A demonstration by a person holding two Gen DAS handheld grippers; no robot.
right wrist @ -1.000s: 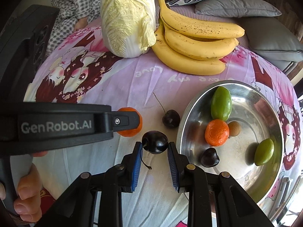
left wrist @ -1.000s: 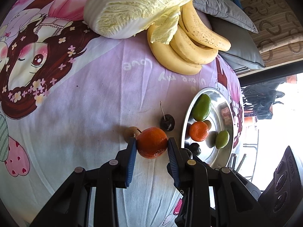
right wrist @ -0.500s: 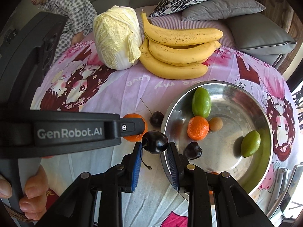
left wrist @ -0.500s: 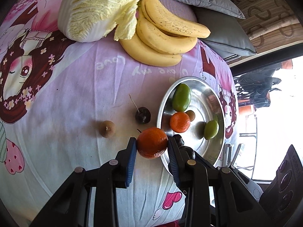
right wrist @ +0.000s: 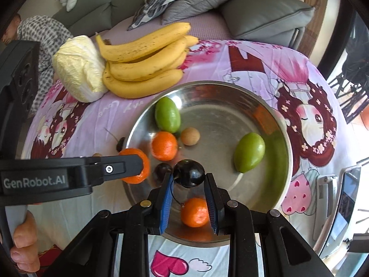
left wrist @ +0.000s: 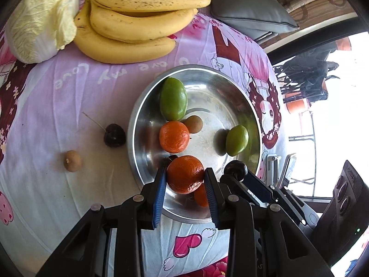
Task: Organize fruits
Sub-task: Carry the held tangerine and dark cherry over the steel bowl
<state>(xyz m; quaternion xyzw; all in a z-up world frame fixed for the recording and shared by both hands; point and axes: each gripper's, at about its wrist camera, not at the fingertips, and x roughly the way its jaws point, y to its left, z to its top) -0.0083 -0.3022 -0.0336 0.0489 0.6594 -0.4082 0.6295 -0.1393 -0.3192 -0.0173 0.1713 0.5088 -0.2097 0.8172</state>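
Both your grippers are loaded and over the bowl [right wrist: 230, 87] now. Your left gripper [left wrist: 185, 180] is clamped on the orange [left wrist: 185, 173] just inside the near rim; your right gripper [right wrist: 189, 182] pinches the cherry [right wrist: 189, 173] over the near floor. Another orange [right wrist: 194, 212] sits right under the cherry, so I'd drop slightly further in.

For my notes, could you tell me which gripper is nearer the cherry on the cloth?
Left. The left gripper is beside the cherry; the right gripper is farther over the bowl.
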